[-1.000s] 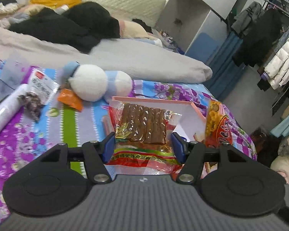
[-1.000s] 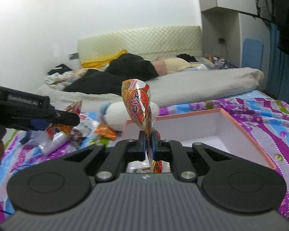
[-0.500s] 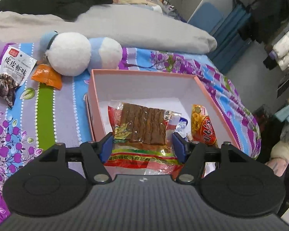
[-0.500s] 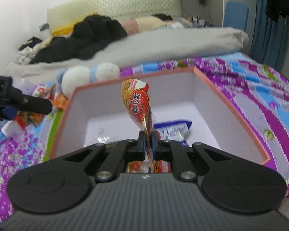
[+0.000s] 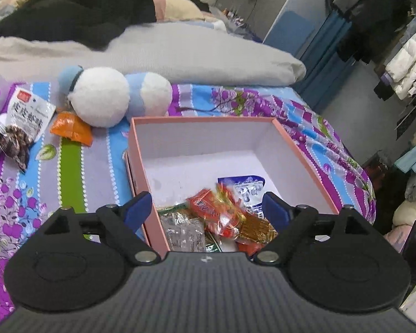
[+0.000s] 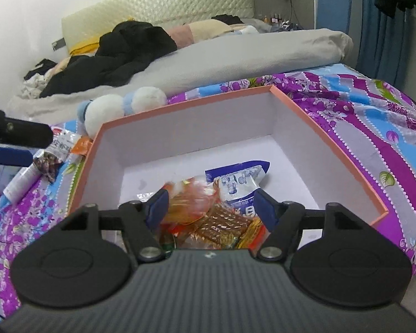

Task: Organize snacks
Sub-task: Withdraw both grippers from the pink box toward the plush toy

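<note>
A pink box with white inside (image 5: 136,138) (image 6: 332,141) lies on the floral bedspread. In its near end lies a heap of snack packets: a red-orange packet (image 5: 208,206) (image 6: 188,202), a brown strip packet (image 6: 222,224), a clear packet (image 5: 183,233) and a blue-white packet (image 5: 244,186) (image 6: 235,180). My left gripper (image 5: 208,208) is open and empty above the box's near left corner. My right gripper (image 6: 210,205) is open and empty above the heap.
Left of the box lie an orange packet (image 5: 72,129) (image 6: 80,145), a white shrimp-snack bag (image 5: 25,119) (image 6: 55,149) and a white tube (image 6: 20,183). A white-blue plush toy (image 5: 108,100) (image 6: 119,108) sits behind the box. Grey duvet (image 5: 152,52) and clothes lie beyond.
Both grippers have opened. The brown strip packet from the left and the red-orange packet from the right have dropped into the box, where they lie on the heap.
</note>
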The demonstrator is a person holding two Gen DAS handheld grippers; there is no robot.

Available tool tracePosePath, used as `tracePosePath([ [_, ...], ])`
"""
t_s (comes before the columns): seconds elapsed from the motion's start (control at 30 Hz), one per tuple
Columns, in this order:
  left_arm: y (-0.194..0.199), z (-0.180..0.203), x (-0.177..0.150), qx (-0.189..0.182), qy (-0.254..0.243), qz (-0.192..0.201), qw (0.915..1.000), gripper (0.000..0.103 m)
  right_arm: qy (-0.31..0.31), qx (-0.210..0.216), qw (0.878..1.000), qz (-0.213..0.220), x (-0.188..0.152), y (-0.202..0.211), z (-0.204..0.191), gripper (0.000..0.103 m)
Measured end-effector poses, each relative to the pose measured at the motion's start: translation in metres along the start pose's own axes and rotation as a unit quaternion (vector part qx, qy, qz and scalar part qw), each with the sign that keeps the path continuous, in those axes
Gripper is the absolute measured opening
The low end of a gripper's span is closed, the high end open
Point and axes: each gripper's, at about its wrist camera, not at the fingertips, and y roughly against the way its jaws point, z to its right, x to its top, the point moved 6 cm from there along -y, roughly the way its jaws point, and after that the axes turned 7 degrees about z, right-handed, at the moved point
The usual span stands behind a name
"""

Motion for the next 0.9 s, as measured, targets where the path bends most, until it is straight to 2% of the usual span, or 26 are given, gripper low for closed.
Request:
tracePosePath([
  [0.47,0.085,0.006,-0.016,0.007,-0.063,0.085,0.9943,0.089,-0.013,0.031,0.997,0.070,-0.001,0.066,-0.025,0.069],
  [0.9,0.143,-0.004,-0.045,0.023,-0.072,0.127,0.9890,0.089,0.006,0.064,0.993,0.103,-0.016,0.111,-0.063,0.070],
])
